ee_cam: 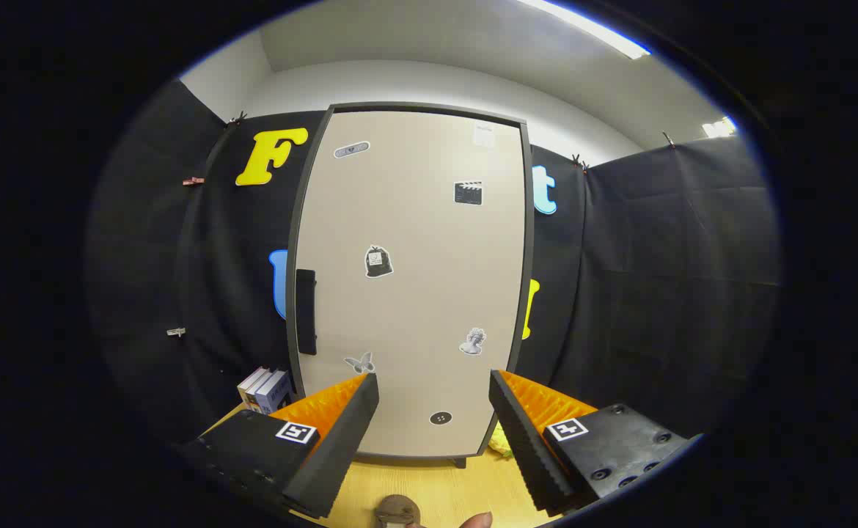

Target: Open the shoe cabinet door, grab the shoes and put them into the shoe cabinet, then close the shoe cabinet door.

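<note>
The gripper (434, 389) is facing the shoe cabinet (414, 293), its two fingers standing spread wide apart and grasping nothing. The shoe cabinet door (418, 242) is sitting shut beyond the fingertips, carrying several small stickers and a dark vertical handle (306, 312) near its left edge. The cabinet is standing on a wooden floor (429, 480) against the booth's black cloth, with a few books (266, 390) resting just beside its lower left corner
</note>
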The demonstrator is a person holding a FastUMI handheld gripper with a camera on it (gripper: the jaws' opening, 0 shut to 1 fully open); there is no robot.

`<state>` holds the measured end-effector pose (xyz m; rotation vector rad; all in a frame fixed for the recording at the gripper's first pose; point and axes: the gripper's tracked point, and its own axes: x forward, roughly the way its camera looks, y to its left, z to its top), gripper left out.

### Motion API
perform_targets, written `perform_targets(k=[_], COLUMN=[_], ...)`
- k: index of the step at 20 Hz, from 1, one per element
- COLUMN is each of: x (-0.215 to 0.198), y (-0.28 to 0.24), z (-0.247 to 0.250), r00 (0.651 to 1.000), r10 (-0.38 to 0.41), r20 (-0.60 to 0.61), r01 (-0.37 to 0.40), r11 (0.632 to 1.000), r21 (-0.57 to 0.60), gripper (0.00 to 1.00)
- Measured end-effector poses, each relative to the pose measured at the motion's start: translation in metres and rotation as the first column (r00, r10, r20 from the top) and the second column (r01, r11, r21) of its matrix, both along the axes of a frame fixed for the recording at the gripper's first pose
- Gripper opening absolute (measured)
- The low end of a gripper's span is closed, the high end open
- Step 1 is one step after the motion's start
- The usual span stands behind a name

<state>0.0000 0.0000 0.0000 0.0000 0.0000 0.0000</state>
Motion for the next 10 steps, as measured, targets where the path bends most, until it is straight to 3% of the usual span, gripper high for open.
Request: perform_targets(k=[10], x=[-0.0065], y=[0.0006], z=[0.0062], r00=[1.000], r10=[-0.004], r20=[0.009], r01=[0.004], r11=[1.000], r21=[0.007], gripper=[0.98])
